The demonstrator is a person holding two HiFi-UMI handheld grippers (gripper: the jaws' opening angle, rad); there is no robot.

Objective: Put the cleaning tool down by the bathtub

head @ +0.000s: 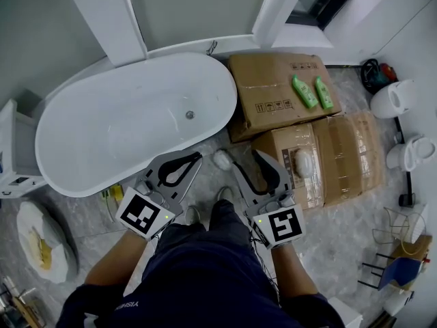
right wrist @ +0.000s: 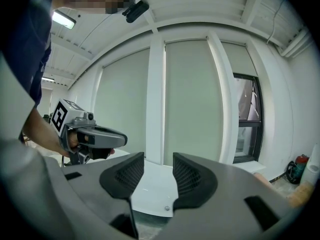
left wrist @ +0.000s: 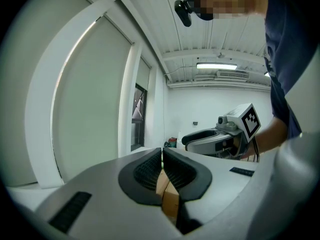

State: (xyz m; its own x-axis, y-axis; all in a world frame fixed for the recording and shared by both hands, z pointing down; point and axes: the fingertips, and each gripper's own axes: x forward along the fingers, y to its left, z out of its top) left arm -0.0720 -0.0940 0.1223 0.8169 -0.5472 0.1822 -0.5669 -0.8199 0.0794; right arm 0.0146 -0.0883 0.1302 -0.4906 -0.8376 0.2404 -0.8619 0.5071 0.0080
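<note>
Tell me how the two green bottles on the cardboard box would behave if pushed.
The green bottles lie on their sides on the cardboard box, so a push would probably roll or slide them. They look plastic, so likely light and not fragile; their fill is hidden.

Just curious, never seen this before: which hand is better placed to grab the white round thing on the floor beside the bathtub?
Right, probably. The right gripper has its jaws apart and empty, close beside the white round thing; the left gripper is shut.

The bathtub (head: 102,139) is white, the boxes (head: 270,80) brown, the 2 bottles (head: 304,91) green, the floor (head: 341,231) grey marble
</note>
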